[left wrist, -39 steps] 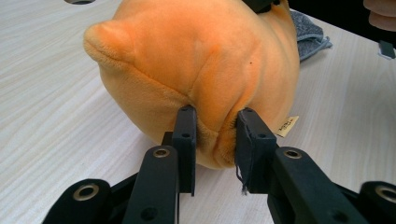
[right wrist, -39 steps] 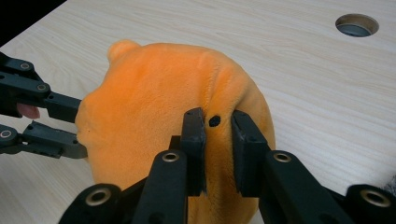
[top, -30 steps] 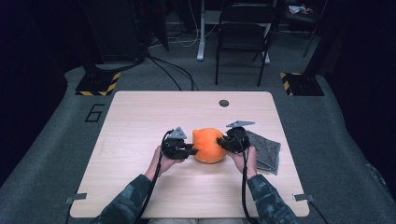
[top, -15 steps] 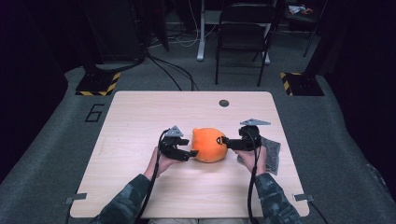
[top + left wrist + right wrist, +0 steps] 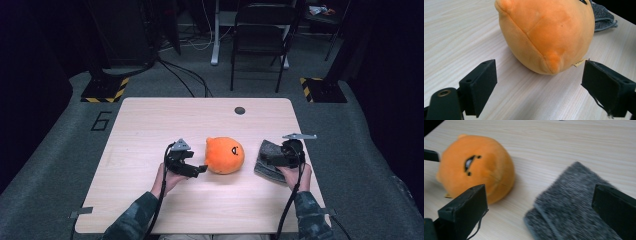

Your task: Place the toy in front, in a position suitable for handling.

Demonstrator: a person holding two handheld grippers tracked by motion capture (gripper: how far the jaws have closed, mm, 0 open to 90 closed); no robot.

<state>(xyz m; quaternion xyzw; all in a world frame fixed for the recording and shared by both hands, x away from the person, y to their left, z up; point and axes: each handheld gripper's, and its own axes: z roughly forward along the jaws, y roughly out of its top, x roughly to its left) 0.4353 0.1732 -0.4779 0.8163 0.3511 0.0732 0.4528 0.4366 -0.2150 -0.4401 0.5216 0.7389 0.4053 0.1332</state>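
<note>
Near the middle of the table, the orange plush has been set down and released, the left gripper and right gripper having just opened wide and empty, the right one above the grey cloth, apparently next.

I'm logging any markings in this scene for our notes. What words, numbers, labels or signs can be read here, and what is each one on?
"6": a large dark numeral on the grey floor, left of the table.
Small tag on the orange plush toy: it carries print, too small to read.
Yellow and black hazard stripes on the floor plates: a marking, no words.
Nothing else is readable.
</note>
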